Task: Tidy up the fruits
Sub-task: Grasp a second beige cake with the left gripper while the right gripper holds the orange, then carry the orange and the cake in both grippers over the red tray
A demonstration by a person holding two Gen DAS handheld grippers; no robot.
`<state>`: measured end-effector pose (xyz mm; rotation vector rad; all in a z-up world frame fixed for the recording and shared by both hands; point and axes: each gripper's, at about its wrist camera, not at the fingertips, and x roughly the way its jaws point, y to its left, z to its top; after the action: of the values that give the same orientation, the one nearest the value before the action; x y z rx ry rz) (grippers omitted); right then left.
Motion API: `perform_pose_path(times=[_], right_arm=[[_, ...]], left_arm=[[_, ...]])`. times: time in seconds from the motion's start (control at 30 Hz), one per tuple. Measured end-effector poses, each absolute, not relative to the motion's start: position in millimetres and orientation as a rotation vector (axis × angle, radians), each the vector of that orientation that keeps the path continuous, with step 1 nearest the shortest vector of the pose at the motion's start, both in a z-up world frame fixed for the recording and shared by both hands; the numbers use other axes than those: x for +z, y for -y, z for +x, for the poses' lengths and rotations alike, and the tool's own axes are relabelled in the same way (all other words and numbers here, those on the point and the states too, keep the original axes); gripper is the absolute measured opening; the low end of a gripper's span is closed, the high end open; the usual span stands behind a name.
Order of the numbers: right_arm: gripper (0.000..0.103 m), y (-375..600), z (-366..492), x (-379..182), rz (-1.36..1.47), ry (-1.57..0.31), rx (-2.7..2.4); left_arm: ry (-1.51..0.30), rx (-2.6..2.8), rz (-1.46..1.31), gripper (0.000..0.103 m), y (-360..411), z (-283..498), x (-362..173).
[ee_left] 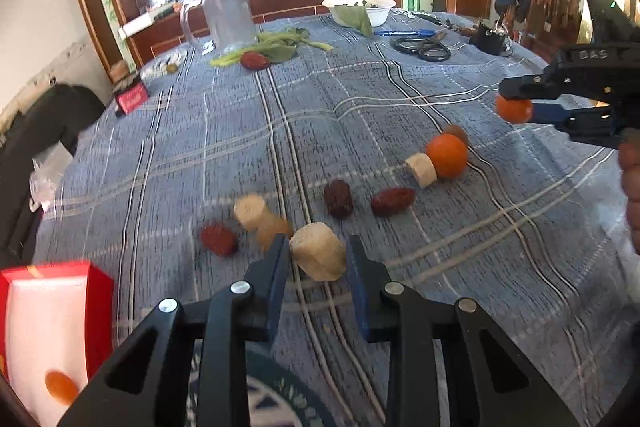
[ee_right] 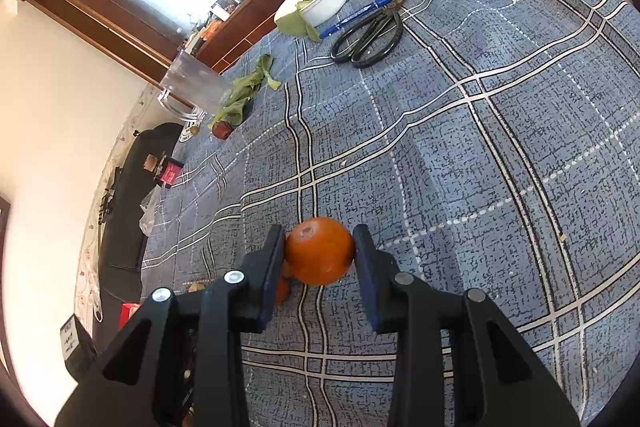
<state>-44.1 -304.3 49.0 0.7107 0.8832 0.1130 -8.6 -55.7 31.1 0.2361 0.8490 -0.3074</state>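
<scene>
An orange fruit [ee_right: 320, 251] is being clamped between the pads of the right gripper [ee_right: 320, 255] above the checked tablecloth [ee_right: 480, 147]. A pale banana chunk [ee_left: 318, 255] is being framed by the narrowly set left gripper [ee_left: 318, 259]; whether its pads are pressing cannot be told. Red dates [ee_left: 392, 201], more pale chunks [ee_left: 249, 211] and another orange [ee_left: 446, 155] are being left lying mid-cloth. At the cloth's near left corner a red box [ee_left: 52, 327] is being cut off by the frame, and the orange shape inside it cannot be made out.

Both wrist cams low; share tablecloth [ee_left: 360, 99].
</scene>
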Motion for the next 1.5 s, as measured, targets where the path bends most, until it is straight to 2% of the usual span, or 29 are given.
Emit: perform_pose_path(times=[0.37,0.63,0.87,1.13,1.3,1.5], right_arm=[[0.036,304.8,-43.4,47.3,0.716,-0.889,0.110],[0.036,305.1,-43.9,48.8,0.714,-0.883,0.113],[0.036,302.1,-46.2,50.9,0.706,-0.871,0.125],[0.036,279.0,-49.2,54.1,0.662,-0.856,0.175],[0.037,229.8,-56.2,64.6,0.611,-0.892,0.257],[0.037,127.1,-69.2,81.2,0.512,-0.927,0.435]], left_arm=[[-0.874,-0.319,0.236,0.032,55.8,-11.3,20.6],[-0.880,-0.276,0.207,0.027,51.3,-6.2,12.9],[-0.795,-0.226,0.167,0.027,30.4,-30.5,49.5],[-0.667,-0.045,0.074,0.027,-46.7,-83.8,103.8],[-0.679,0.103,0.043,0.027,-103.8,-95.3,101.9],[-0.699,0.229,0.025,0.027,-158.9,-112.3,88.5]])
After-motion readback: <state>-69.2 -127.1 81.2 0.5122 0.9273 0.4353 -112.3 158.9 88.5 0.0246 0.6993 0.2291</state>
